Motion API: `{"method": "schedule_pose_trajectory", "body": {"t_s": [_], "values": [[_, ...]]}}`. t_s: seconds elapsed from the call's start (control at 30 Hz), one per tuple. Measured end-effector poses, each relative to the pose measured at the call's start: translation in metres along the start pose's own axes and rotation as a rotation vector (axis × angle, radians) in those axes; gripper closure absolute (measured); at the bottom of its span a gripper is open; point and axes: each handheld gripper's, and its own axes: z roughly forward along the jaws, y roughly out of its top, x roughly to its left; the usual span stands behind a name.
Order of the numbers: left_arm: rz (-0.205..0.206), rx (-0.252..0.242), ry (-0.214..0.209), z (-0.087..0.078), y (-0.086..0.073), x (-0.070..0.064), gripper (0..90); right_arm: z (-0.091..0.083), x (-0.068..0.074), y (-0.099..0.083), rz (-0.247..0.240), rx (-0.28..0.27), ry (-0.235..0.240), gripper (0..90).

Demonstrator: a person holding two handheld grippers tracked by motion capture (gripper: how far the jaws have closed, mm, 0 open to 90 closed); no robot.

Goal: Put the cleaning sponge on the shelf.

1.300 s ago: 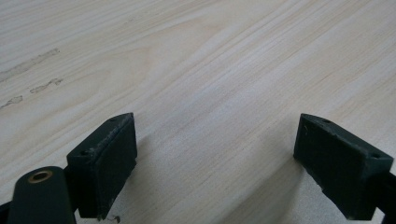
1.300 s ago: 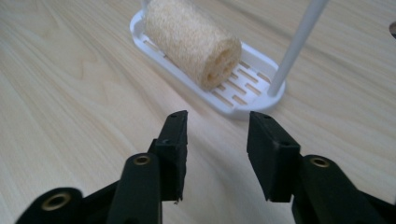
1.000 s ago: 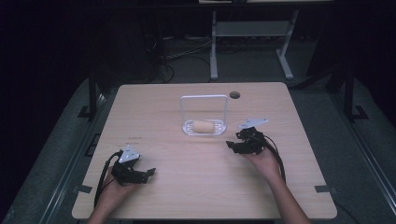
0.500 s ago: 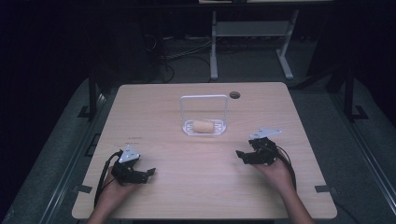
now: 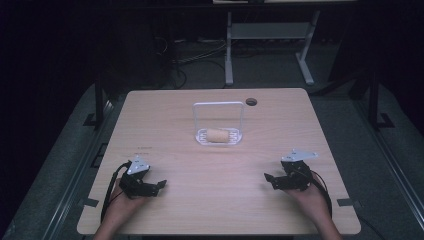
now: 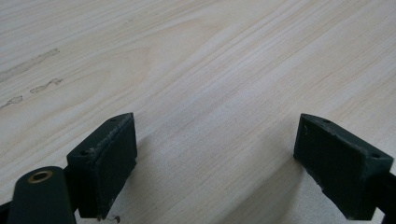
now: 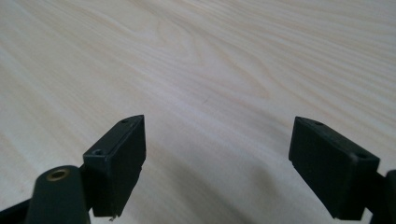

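Dark room around a lit wooden table

A pale wood table point(image 5: 165, 125) with a dark round hole point(image 5: 251, 101) near its 1 o'clock corner stands on grey carpet point(image 5: 345, 125), which runs dim on every side. At 12 o'clock a grey metal stand point(image 5: 267, 45) rises on two legs with a shelf between them, and black cables point(image 5: 192, 57) trail on the floor at 11 o'clock. Dark posts point(image 5: 100, 100) flank the table at 9 and 3 o'clock; the far room is black
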Motion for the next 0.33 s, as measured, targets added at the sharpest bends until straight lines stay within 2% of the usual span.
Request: {"method": "schedule_pose_trajectory", "body": {"t_s": [0.17, 0.33], "values": [[0.0, 0.0, 0.0, 0.0, 0.0, 0.0, 12.8, 0.0, -0.001, -0.01, 0.011, -0.01, -0.001, 17.2], [0.0, 0.0, 0.0, 0.0, 0.0, 0.0, 12.9, 0.004, 0.0, -0.016, 0.006, 0.006, -0.018, 15.5]]}}
